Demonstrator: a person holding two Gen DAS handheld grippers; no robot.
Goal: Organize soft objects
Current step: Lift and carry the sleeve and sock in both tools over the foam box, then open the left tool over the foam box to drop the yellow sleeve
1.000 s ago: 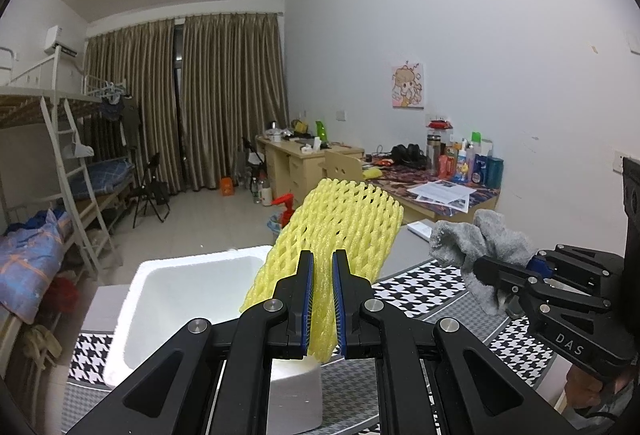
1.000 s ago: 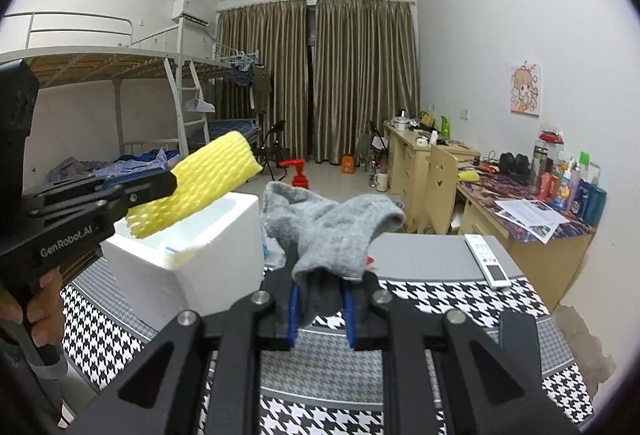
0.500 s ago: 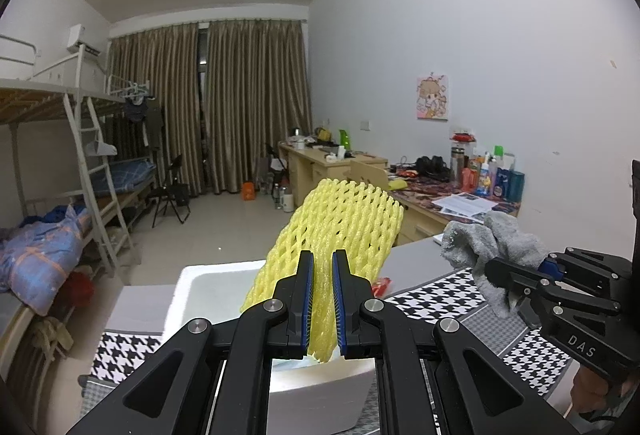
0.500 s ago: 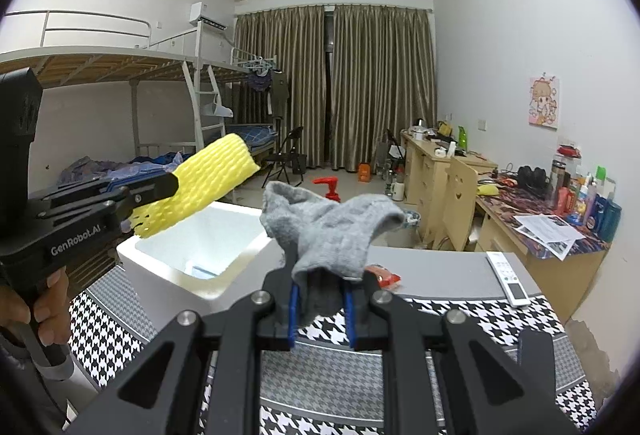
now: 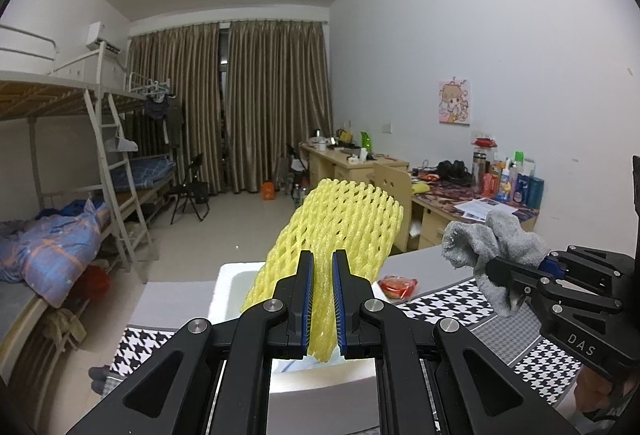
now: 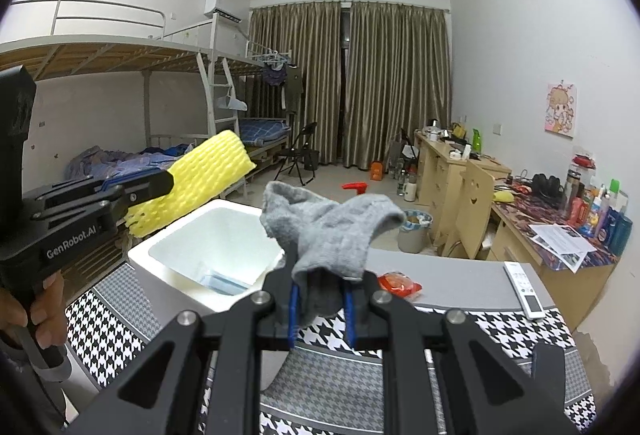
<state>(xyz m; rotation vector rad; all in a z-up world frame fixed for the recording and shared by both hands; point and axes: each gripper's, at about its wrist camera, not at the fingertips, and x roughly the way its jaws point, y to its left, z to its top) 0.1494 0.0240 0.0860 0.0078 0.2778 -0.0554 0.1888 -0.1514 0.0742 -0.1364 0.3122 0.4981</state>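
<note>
Left claw (image 5: 320,275) clamped on yellow foam net (image 5: 340,223), held above white foam box (image 6: 208,247); right claw (image 6: 320,295) clenched on grey sock (image 6: 328,231), raised over houndstooth tabletop (image 6: 500,327), beside the box

Yellow foam netting (image 5: 340,223); fuzzy grey sock (image 6: 332,231)

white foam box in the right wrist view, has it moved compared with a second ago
Cannot tell. The white foam box sits lower in the right wrist view, showing more of its inside, but the curtains and desks shifted too, so the camera probably rose, not the box.
</note>
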